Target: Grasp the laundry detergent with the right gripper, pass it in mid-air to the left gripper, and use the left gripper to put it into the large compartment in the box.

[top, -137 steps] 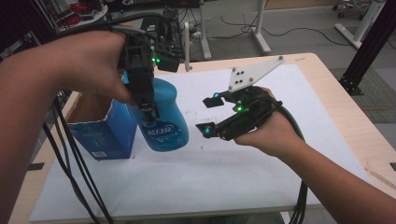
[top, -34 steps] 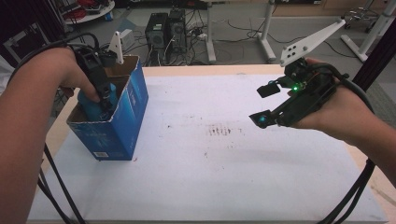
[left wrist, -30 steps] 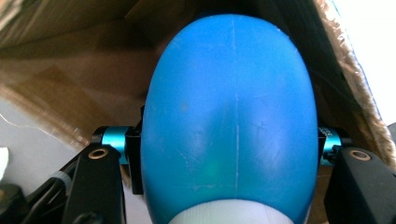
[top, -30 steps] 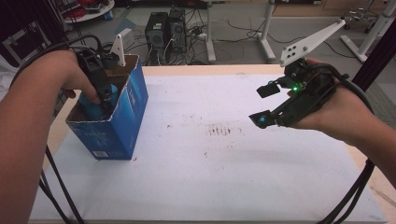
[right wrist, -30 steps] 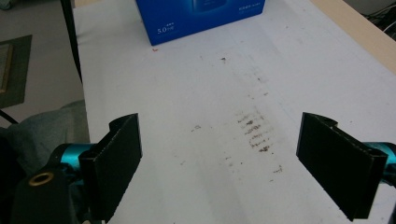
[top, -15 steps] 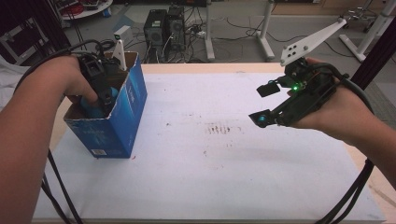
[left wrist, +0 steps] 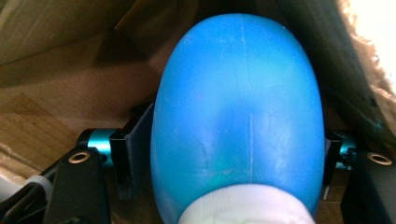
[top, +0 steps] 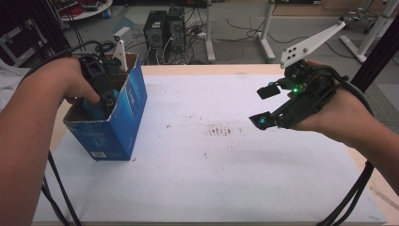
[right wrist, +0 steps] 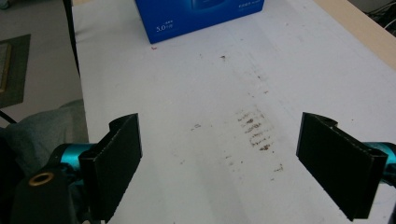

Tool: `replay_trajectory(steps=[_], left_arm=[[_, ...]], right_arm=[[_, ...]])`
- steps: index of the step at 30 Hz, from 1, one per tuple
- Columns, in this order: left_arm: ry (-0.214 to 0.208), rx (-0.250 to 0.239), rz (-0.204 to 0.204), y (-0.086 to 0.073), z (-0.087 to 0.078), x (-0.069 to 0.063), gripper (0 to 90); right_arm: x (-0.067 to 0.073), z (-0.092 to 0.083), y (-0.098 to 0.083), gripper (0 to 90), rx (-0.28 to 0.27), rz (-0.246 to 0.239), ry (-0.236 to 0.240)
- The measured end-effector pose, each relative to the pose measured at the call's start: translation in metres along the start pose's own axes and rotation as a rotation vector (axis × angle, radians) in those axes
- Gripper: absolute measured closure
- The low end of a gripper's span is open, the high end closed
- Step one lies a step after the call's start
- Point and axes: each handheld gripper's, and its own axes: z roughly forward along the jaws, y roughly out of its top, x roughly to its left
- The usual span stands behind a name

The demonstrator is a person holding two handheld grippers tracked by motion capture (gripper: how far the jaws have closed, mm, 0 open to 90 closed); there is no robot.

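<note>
Your left gripper (top: 106, 96) is down inside the open top of the blue carton (top: 113, 127), which stands upright at the left side of the white table cover (top: 211, 188), and its jaws are clamped on the blue bottle (left wrist: 238, 116). In the left gripper view the bottle is a smooth, rounded, bright blue body with a faint mould seam running down its middle and a white neck or cap (left wrist: 245, 207) at the bottom edge; both black jaws press against its sides, and the brown cardboard inner walls of the carton surround it. From the high view only a sliver of the bottle's blue shows below your hand, inside the carton's torn brown rim. The carton is blue with white print low on its front face. Your right gripper (top: 266, 106) hangs over the right side of the table, well apart from the carton, with its jaws spread wide and nothing between them; under it in the right gripper view lies a patch of brown smudges (right wrist: 254, 130) on the white cover.
</note>
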Motion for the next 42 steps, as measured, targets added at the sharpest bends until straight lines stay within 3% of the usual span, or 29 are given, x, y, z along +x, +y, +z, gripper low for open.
replay_trajectory(steps=[12,17,26,32,36,42], left_arm=[[0.004,-0.020,0.019,-0.006,-0.015,-0.002,29.6],[0.012,-0.028,0.017,-0.009,-0.023,-0.003,25.2],[0.016,-0.064,0.026,-0.017,-0.045,-0.007,20.7],[0.036,-0.074,0.050,-0.022,-0.064,-0.011,16.3],[0.048,-0.089,0.069,-0.026,-0.077,-0.017,13.1],[0.046,-0.104,0.142,-0.028,-0.094,-0.031,11.6]], right_arm=[[-0.002,-0.002,-0.002,13.4,0.011,0.011,0.007],[-0.003,-0.004,-0.002,13.4,0.015,0.011,0.007],[-0.009,-0.013,-0.001,13.4,0.028,0.022,0.007],[-0.013,-0.020,0.003,13.4,0.069,0.022,0.010],[-0.015,-0.024,0.008,13.4,0.129,0.014,0.020],[-0.021,-0.030,0.013,13.4,0.225,0.014,0.032]])
